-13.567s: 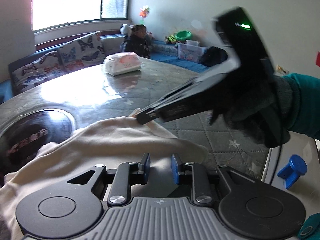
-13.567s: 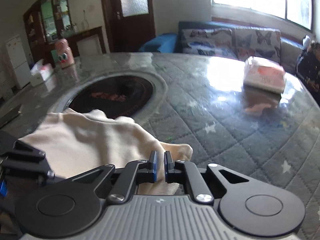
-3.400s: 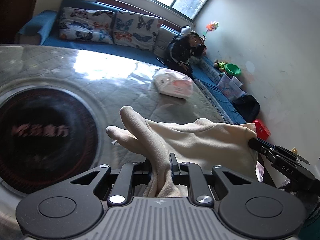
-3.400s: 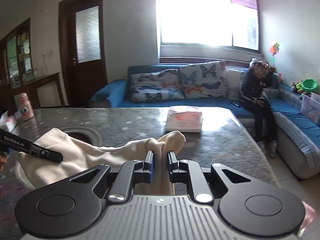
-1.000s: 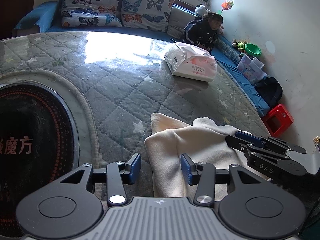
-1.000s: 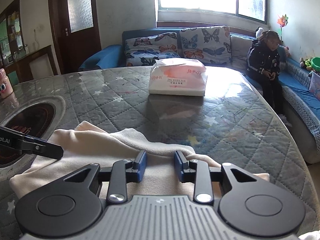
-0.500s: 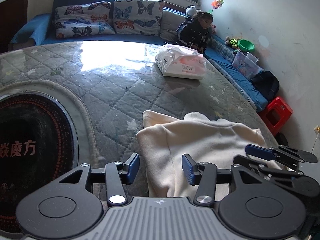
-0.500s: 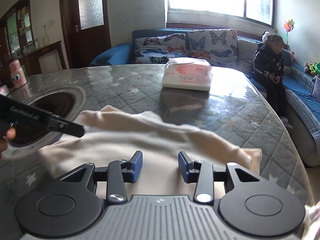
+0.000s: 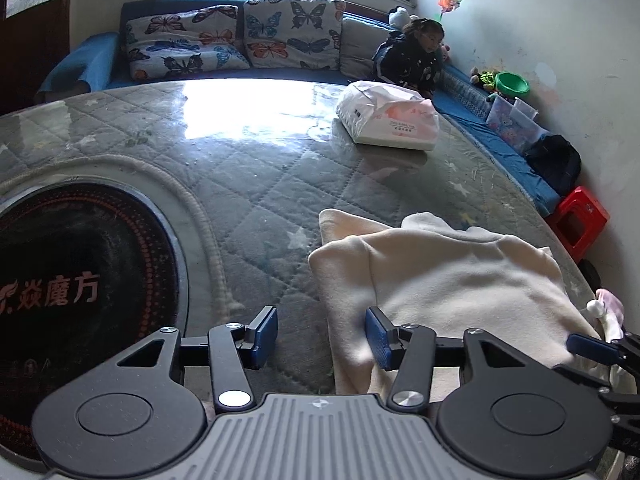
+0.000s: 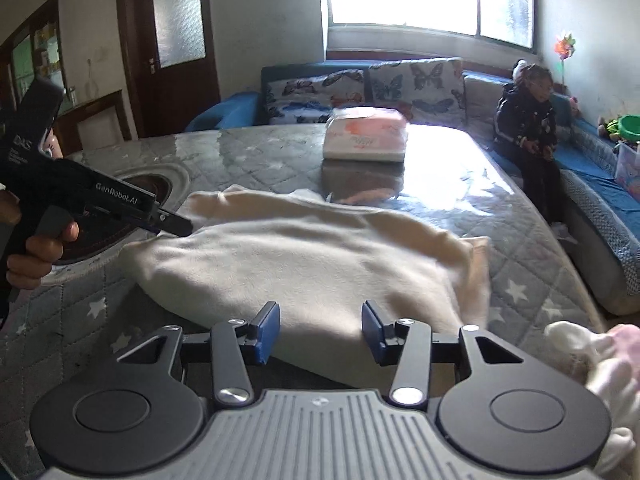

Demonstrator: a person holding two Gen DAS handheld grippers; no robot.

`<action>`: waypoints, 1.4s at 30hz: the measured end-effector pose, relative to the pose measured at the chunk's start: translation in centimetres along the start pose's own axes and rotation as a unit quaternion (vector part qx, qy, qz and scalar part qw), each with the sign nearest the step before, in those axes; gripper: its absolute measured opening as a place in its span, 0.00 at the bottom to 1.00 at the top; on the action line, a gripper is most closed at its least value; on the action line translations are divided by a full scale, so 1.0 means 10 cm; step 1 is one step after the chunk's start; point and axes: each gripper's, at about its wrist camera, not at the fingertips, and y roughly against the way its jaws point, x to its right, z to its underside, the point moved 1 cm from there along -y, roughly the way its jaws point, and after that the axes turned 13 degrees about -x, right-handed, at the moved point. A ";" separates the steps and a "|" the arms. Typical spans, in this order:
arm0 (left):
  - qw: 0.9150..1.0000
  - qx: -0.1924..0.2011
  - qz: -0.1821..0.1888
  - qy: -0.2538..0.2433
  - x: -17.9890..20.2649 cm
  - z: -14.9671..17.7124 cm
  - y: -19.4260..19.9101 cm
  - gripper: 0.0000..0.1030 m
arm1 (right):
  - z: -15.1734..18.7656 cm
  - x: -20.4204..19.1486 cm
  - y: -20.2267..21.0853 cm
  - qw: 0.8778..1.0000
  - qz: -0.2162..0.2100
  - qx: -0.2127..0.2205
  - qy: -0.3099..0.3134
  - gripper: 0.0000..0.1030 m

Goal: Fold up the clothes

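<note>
One green bowl (image 9: 511,82) sits on the sofa (image 9: 486,132), contents unseen.

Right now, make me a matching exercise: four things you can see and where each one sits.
Things:
1. cream garment
2. tissue pack
3. red stool
4. green bowl

Places:
A. on the floor beside the table
B. far side of the table
C. on the blue sofa by the wall
D. near table edge, before both grippers

Pairs: 1-D, 2-B, 3-A, 4-C

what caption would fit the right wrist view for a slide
Right gripper, jaws opening and empty, above a folded cream garment on the quilted table; left gripper at its far corner.
</note>
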 end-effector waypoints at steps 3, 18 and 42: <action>1.000 0.003 0.006 0.002 -0.01 0.02 0.04 0.51 | 0.02 0.06 0.07 1.000 0.007 0.009 -0.013 0.46; 1.000 0.006 0.004 -0.014 0.08 0.42 0.29 0.65 | 0.22 0.02 0.16 0.999 0.013 0.017 -0.049 0.72; 0.998 0.021 -0.015 -0.049 0.33 1.04 0.55 0.93 | 0.48 -0.42 0.35 0.997 0.013 0.035 -0.069 1.00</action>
